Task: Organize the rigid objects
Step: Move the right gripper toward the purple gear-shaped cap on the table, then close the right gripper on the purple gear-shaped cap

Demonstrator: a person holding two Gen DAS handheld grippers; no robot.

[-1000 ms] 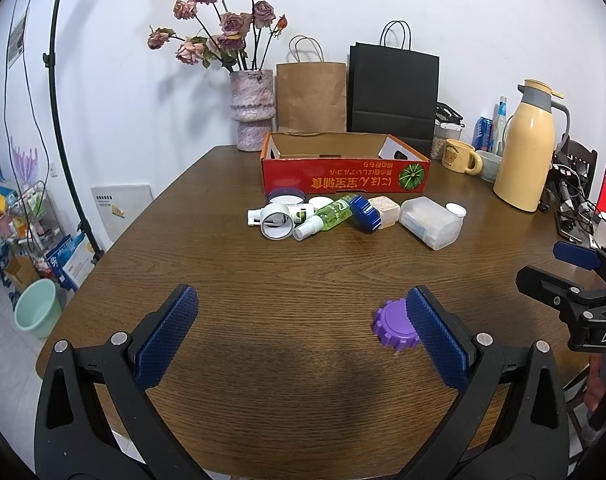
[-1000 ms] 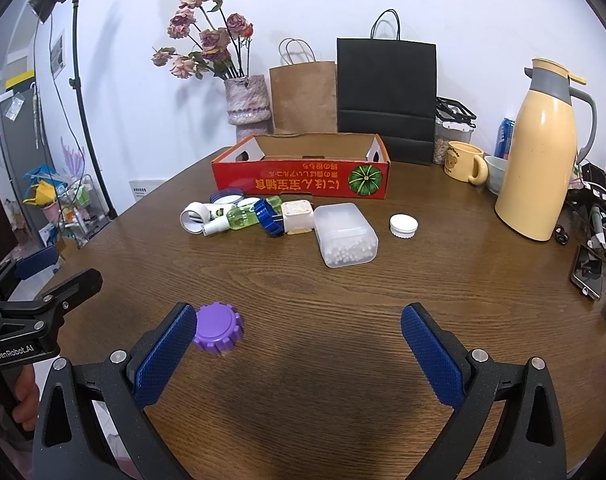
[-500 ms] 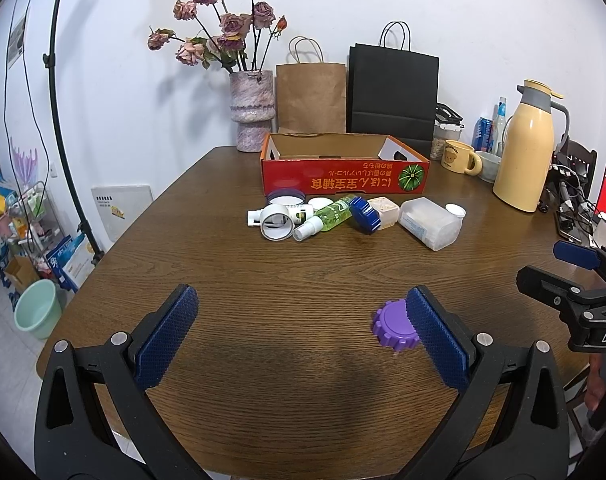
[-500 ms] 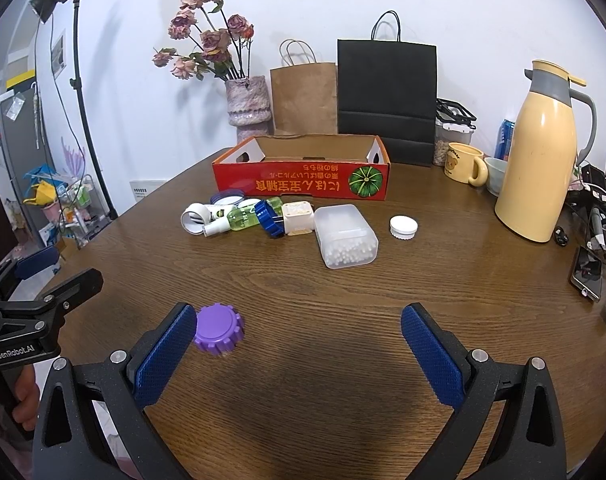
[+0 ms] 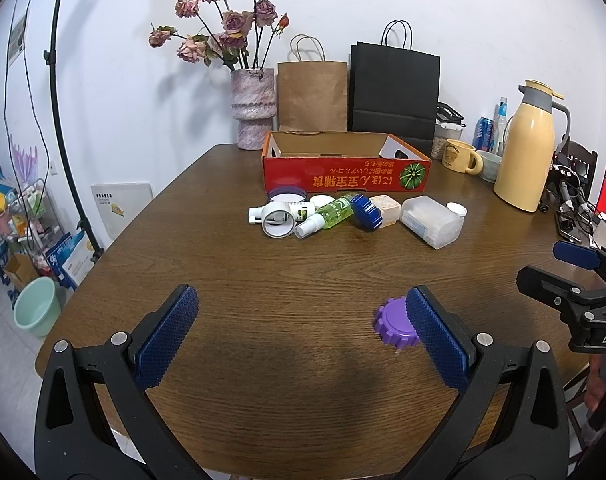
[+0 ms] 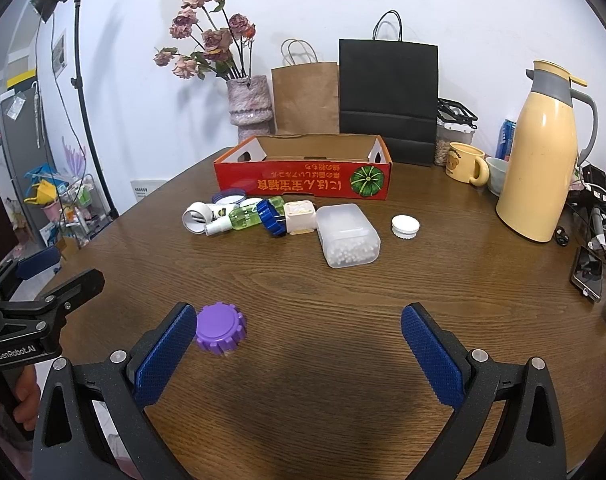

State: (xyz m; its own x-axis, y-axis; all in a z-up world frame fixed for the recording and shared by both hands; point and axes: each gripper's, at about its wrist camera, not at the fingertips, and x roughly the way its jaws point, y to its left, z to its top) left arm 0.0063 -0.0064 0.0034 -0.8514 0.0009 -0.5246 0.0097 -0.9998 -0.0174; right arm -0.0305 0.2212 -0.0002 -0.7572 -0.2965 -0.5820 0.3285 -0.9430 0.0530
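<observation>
A purple ridged cap (image 5: 395, 325) lies on the brown table, just beyond my left gripper's right finger; in the right wrist view the purple cap (image 6: 220, 328) lies by the left finger. Farther off is a cluster: tape roll (image 5: 278, 221), green spray bottle (image 5: 327, 214), blue cap (image 5: 366, 212), cream box (image 5: 385, 208), clear plastic box (image 5: 431, 221), white cap (image 6: 405, 226). Behind stands an open red cardboard box (image 5: 345, 176). My left gripper (image 5: 301, 336) and right gripper (image 6: 297, 354) are both open and empty above the near table.
At the back stand a flower vase (image 5: 252, 108), a brown bag (image 5: 312, 94) and a black bag (image 5: 395, 92). A yellow thermos (image 6: 543, 168), a mug (image 6: 465, 167) and cables lie at the right. The table edge curves off at the left.
Almost nothing has moved; the right gripper has drifted very slightly, so the purple cap sits a touch farther right in its view.
</observation>
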